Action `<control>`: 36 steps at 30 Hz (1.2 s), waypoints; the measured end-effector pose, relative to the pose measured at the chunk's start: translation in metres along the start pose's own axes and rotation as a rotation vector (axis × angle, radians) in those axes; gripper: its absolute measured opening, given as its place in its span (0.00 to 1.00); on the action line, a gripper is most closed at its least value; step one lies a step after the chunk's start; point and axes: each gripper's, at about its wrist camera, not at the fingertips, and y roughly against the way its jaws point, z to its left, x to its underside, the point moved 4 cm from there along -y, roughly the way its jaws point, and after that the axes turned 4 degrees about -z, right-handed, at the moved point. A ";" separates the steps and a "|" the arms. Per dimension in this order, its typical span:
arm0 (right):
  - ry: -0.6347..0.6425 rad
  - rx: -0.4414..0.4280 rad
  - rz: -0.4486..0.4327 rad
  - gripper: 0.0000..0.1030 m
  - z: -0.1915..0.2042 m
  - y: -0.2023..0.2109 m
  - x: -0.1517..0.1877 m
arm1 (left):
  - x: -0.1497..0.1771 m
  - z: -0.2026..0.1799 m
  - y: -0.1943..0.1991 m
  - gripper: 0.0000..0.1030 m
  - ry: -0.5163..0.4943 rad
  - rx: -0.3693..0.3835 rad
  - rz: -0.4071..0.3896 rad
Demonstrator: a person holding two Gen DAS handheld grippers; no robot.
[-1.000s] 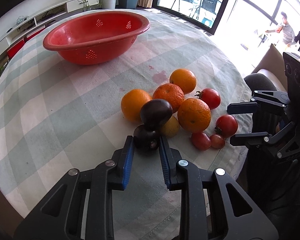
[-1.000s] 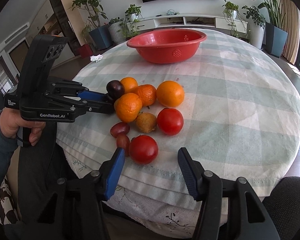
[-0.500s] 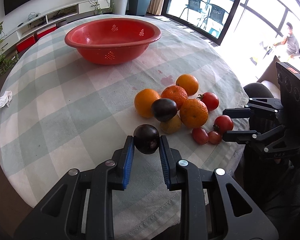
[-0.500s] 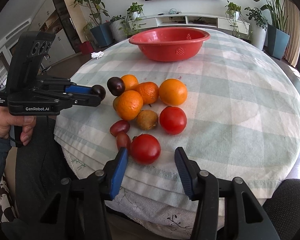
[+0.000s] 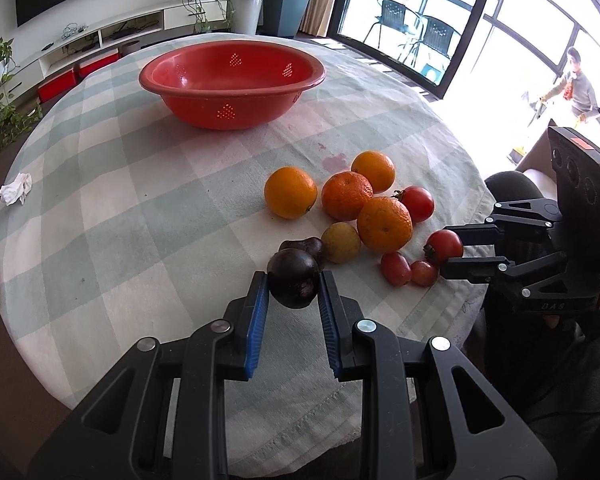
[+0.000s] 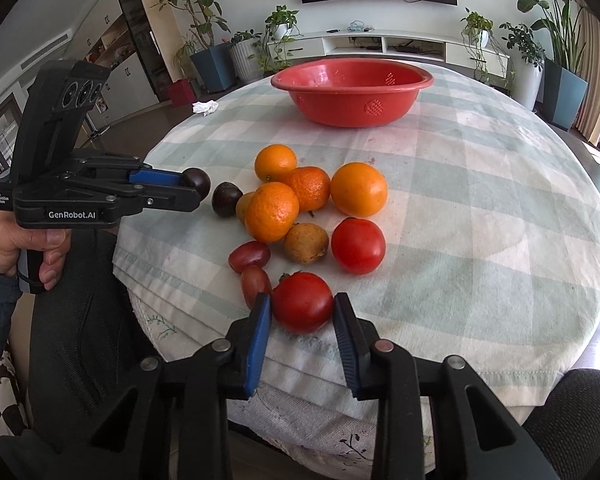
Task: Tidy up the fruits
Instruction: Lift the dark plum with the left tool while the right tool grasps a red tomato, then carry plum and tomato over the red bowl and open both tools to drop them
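Note:
My left gripper is shut on a dark purple plum and holds it above the tablecloth; it also shows in the right wrist view. A second dark plum lies beside a pile of oranges, tomatoes and small fruits. My right gripper has its blue pads on both sides of a red tomato near the table's front edge, closing around it. A red perforated bowl stands empty at the far side.
A round table with a green checked cloth carries everything. A crumpled white tissue lies near its left edge. Potted plants and a TV shelf stand behind. A chair back is close at the lower right.
My left gripper has lifted the plum off the pile and drawn it back. My right gripper has moved forward and narrowed around the red tomato.

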 end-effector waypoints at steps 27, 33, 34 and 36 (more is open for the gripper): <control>0.050 -0.017 -0.143 0.33 -0.059 -0.010 -0.180 | -0.167 0.054 -0.012 0.23 -0.021 -0.135 -0.104; 0.124 0.011 -0.002 0.33 -0.068 -0.077 -0.212 | -0.191 0.066 -0.074 0.23 -0.074 -0.184 0.043; 0.127 0.024 0.018 0.33 -0.071 -0.087 -0.213 | -0.191 0.067 -0.082 0.23 -0.074 -0.183 0.063; 0.135 0.032 0.054 0.33 -0.076 -0.102 -0.215 | -0.189 0.071 -0.095 0.23 -0.079 -0.180 0.095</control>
